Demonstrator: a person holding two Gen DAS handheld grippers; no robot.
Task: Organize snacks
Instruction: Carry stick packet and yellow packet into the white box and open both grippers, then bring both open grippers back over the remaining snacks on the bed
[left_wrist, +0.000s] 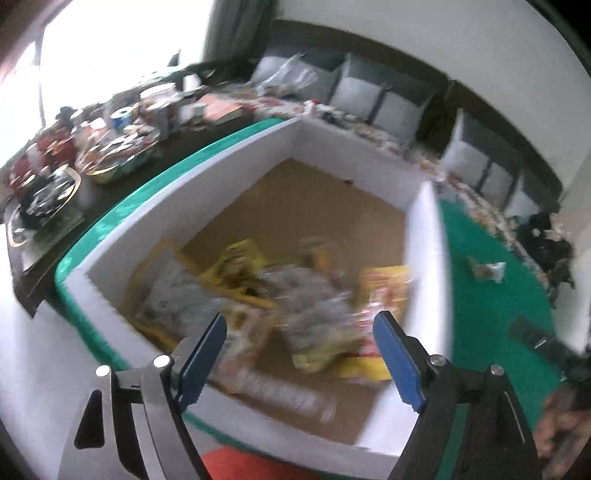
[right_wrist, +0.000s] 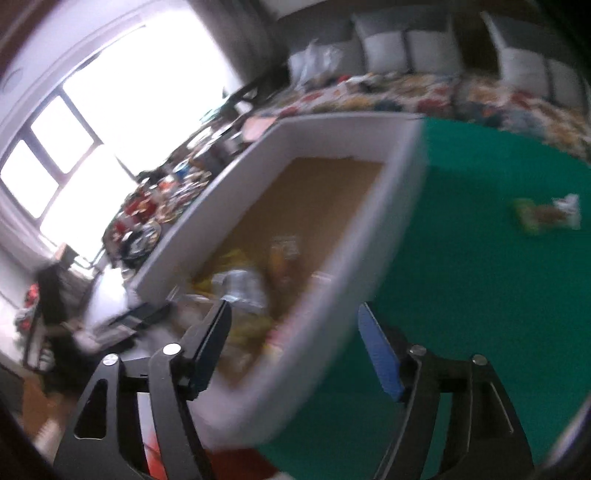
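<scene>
Green cloth (left_wrist: 476, 295) covers the table under my white box (left_wrist: 110, 243), whose brown floor holds a blurred heap of snack packets (left_wrist: 266, 295), yellow and silvery, piled toward its near side. One small packet (right_wrist: 546, 214) lies alone on the cloth, well apart from the box's right wall. Beyond the table's far edge runs a flowered sofa (right_wrist: 406, 92) with grey cushions, and a bright window on the left. My left gripper (left_wrist: 299, 354) hangs over the heap, wide open, holding nothing. My right gripper (right_wrist: 295, 343) straddles the box's right wall, also open and empty. Only the left view shows the cluttered side table (left_wrist: 110, 147) sharply.
</scene>
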